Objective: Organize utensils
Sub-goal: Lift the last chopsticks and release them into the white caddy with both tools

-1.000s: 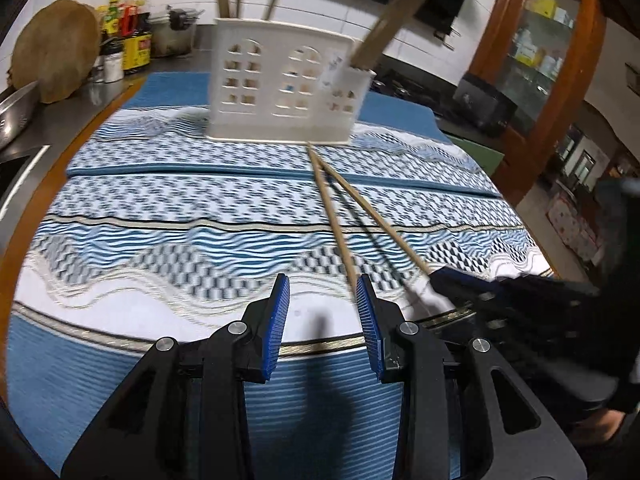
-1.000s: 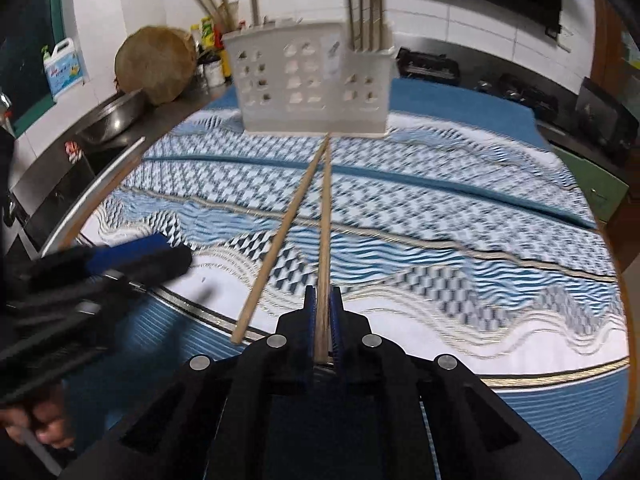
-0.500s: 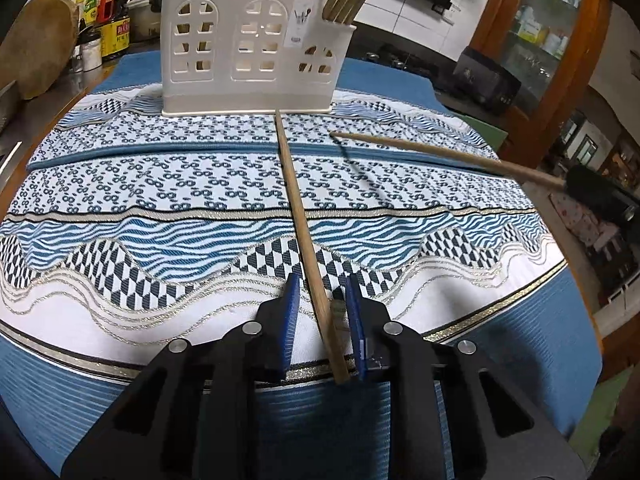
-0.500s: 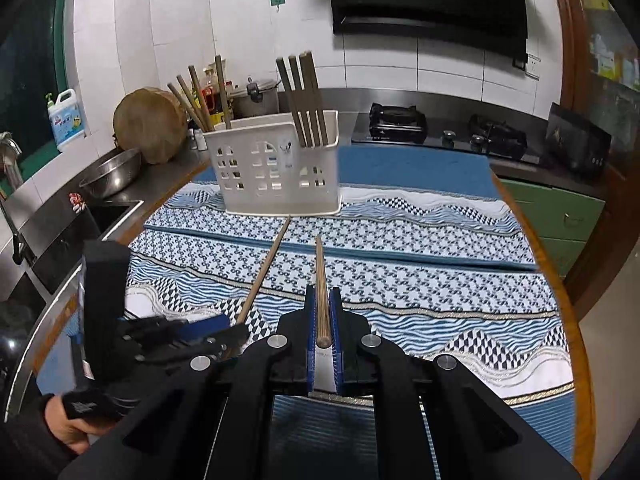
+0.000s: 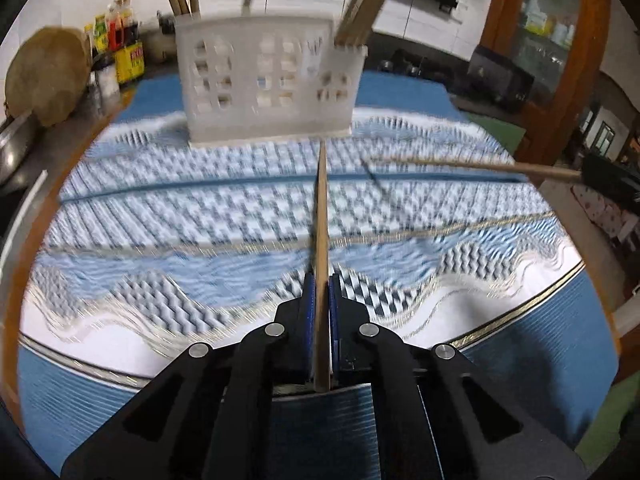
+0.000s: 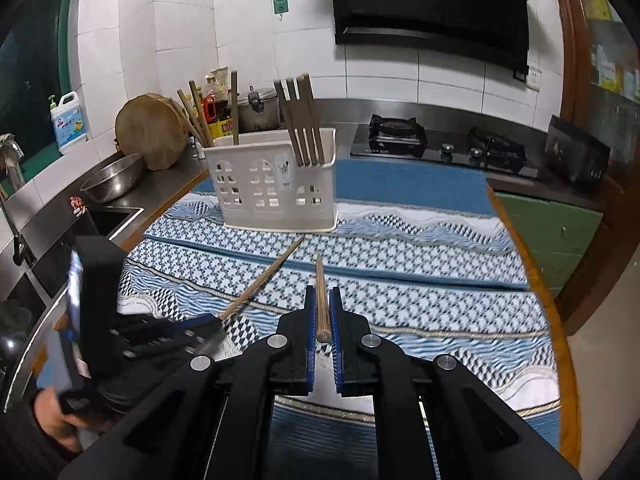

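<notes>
In the left wrist view my left gripper (image 5: 320, 282) has its jaws closing onto a wooden chopstick (image 5: 321, 216), and the blue pads press on its near end. That stick points at the white utensil holder (image 5: 268, 80), which has several chopsticks standing in it. My right gripper (image 6: 322, 294) is shut on a second chopstick (image 6: 321, 280), held above the cloth and aimed at the holder (image 6: 276, 188). This second chopstick (image 5: 460, 164) crosses the right side of the left wrist view. The left gripper (image 6: 200, 328) with its chopstick (image 6: 264, 280) shows at lower left in the right wrist view.
A blue patterned cloth (image 6: 420, 264) covers the round table (image 6: 568, 360). On the counter to the left are a round wooden board (image 6: 152, 136), a steel bowl (image 6: 114, 180), a sink (image 6: 108, 220) and bottles. A gas stove (image 6: 440, 144) is behind, a wooden cabinet (image 5: 560, 40) to the right.
The left jaws came together around the chopstick lying on the cloth and now grip it. The right gripper rose with its chopstick, lifting it off the table.
</notes>
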Demonstrator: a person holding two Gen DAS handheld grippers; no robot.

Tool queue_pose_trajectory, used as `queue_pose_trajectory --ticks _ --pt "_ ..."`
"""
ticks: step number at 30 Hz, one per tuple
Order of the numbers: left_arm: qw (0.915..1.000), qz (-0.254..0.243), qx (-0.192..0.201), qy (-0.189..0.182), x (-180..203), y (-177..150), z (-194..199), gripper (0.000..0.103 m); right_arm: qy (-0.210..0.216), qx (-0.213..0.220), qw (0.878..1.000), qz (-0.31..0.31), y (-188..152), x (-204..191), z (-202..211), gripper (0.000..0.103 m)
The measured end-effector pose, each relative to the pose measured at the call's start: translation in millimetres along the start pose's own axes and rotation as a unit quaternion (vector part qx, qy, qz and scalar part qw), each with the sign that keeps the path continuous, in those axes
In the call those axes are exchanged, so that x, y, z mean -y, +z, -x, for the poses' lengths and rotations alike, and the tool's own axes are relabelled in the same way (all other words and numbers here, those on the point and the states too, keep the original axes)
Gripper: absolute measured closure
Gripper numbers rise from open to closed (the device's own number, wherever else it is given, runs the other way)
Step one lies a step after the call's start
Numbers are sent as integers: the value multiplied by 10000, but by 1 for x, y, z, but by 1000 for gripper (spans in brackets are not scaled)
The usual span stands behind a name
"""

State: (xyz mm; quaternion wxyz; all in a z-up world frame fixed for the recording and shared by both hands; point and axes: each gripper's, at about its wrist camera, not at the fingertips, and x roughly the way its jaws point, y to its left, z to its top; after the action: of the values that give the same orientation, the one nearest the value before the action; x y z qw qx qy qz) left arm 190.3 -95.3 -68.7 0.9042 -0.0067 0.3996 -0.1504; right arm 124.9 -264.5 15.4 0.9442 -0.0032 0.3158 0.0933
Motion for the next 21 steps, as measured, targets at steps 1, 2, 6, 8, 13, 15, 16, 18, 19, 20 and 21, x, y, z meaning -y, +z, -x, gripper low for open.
queue_pose_trajectory --ticks 1,2,6,8,13,15,16,18,19,20,21 --pt "10000 1 67 -3 -2 4 6 98 -3 33 10000 38 5 0 2 96" --pt "9999 -4 152 -31 -4 10 13 98 10 56 10000 59 9 0 3 96" --pt "9985 -6 544 -117 -15 35 42 98 121 157 9997 158 32 1 13 96" --pt "9975 -36 685 -180 -18 45 53 98 185 168 9994 231 47 0 16 96" --pt "9954 -227 895 -252 -23 79 74 98 313 233 9982 462 88 -5 26 96" --pt "9949 -296 932 -262 -25 92 78 98 422 283 9973 533 108 -9 31 96" --pt "9943 -388 968 -216 -25 101 81 98 497 286 9968 548 116 -10 33 96" --pt "9939 -448 997 -175 -24 110 84 98 641 292 9956 610 134 -16 36 96" --pt "9939 -447 993 -189 -26 117 86 98 688 290 9951 647 141 -18 38 96" --pt "9940 -435 985 -198 -29 124 87 98 743 297 9944 687 150 -22 39 96" --pt "9938 -437 1005 -208 -31 130 90 98 786 312 9937 736 160 -26 41 96"
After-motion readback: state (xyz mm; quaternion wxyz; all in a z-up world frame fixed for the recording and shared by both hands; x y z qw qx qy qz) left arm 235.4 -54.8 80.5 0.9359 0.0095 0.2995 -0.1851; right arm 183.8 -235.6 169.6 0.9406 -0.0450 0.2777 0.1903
